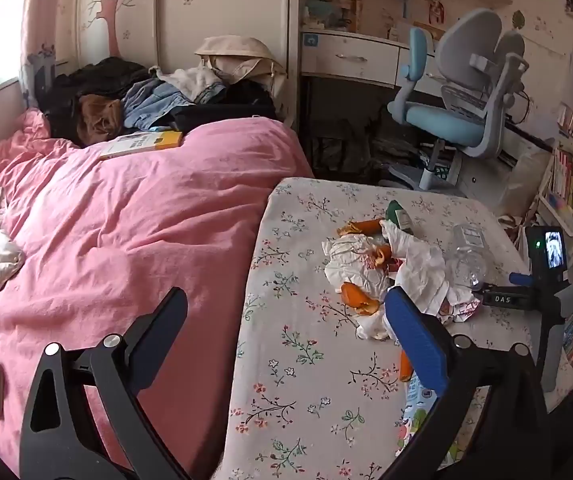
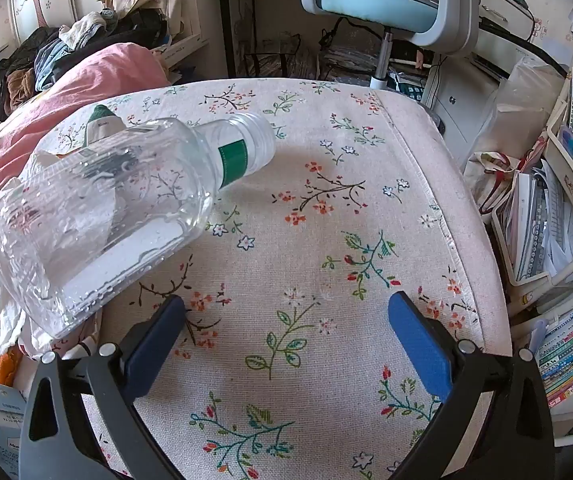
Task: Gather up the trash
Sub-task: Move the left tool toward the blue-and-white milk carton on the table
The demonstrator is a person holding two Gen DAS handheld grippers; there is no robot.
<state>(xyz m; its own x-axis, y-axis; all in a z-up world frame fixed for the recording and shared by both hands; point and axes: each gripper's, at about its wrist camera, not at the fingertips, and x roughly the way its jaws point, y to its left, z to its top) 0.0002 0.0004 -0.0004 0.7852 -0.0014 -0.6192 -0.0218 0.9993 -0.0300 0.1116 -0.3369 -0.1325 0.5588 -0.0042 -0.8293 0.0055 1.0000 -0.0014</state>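
both grippers' jaws are spread wide, holding nothing. clear bottle [image 2: 118, 208] lies on its side at 10 o'clock of the right gripper [image 2: 286, 344] on the floral table [image 2: 326, 240] — swing left, straddle its middle, not the slippery neck.

We see the trash heaped on the flowered cloth [image 1: 306, 360], which we take as our landmark. Near its middle lie crumpled white paper wrappers [image 1: 370, 268], with curled orange peels [image 1: 360, 300] tucked among them and one at the heap's far edge. A green-and-white tube [image 1: 398, 214] lies just beyond the heap. A clear plastic bottle [image 2: 118, 208], uncapped, with a green label band at its neck, lies on its side against the wrappers.
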